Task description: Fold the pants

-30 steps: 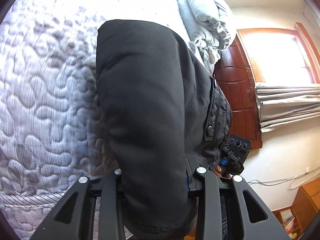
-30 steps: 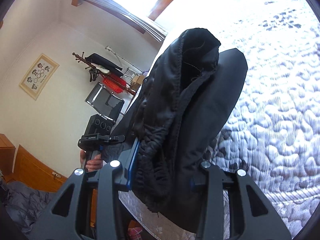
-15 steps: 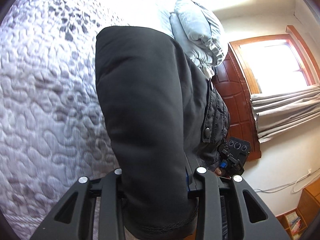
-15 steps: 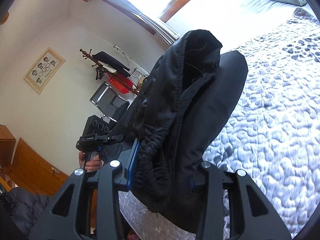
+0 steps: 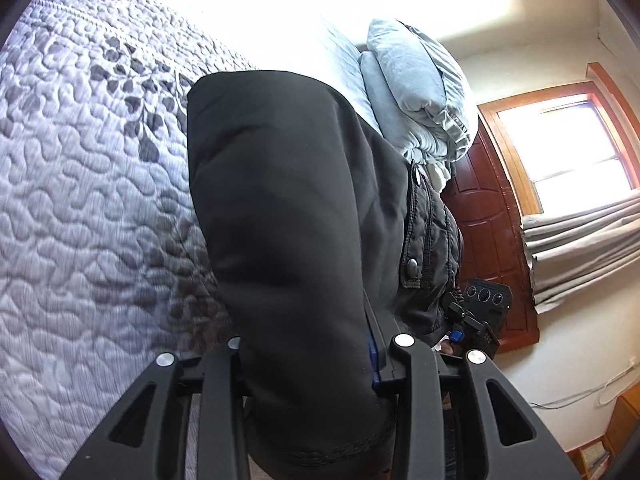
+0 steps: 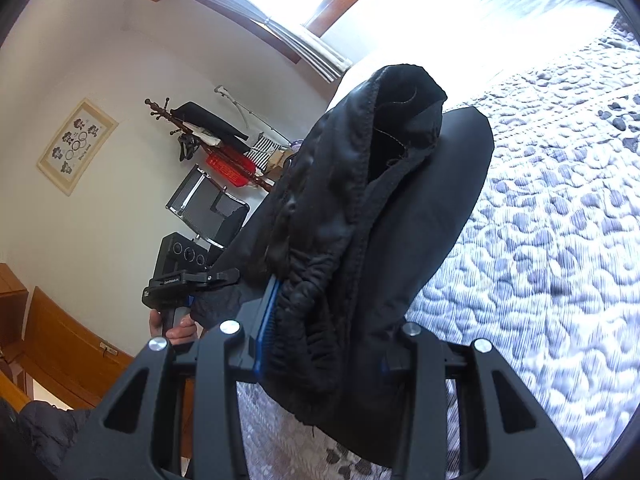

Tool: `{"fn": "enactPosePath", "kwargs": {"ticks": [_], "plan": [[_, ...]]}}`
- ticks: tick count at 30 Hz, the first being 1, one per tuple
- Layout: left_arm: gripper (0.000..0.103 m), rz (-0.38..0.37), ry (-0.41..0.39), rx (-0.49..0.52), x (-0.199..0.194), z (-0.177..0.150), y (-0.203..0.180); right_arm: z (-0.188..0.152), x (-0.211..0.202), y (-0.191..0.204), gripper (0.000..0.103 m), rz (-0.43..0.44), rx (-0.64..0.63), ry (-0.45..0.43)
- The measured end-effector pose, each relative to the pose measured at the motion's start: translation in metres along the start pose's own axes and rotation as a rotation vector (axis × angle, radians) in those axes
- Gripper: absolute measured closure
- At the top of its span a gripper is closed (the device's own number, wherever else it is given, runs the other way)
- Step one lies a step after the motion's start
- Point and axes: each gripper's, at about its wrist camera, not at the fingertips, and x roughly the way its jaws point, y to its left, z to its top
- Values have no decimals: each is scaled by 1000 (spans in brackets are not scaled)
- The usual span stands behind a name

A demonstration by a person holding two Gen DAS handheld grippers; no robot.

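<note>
You hold 2 tongs and 1 pair of black pants [image 5: 280, 248]. Your left tongs [image 5: 308, 364] are clamped on a smooth hemmed end of the pants, which fills the gap between the 2 fingers and stands up in front of the lens. Your right tongs [image 6: 328, 344] are clamped on the gathered elastic waistband [image 6: 316, 300], bunched between the fingers, with the pants [image 6: 384, 216] rising above them. The cloth is lifted clear of the bed [image 5: 80, 200], not lying on it.

The quilted bedspread runs wide on the left of the left wrist view and on the right of the right wrist view [image 6: 560, 240], with open surface beyond the pants. 1 stack of pale blue bedding [image 5: 420, 92] sits at the far end of the bed. Past the bed edge you have 1 dark wooden door [image 5: 492, 240], 1 curtained window [image 5: 568, 140], 1 coat rack [image 6: 208, 136] and 1 framed picture [image 6: 78, 146] on the wall. Your quilted black jacket [image 5: 432, 240] is close behind the pants.
</note>
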Motion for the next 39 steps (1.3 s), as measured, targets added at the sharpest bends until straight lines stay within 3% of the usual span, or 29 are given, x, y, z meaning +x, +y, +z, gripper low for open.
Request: {"fn": "enactPosePath", "kwargs": {"ticks": [11,20,39], "plan": [[68,48,-17,-3,10,27,26,17,29,-14,65,-22,16,49],[67,70,4,-8,24,26,50,11,43,-35,64,-18,63,79],[45,69,17,26,39,8,74,0,47,-81,55,48,177,46]]}}
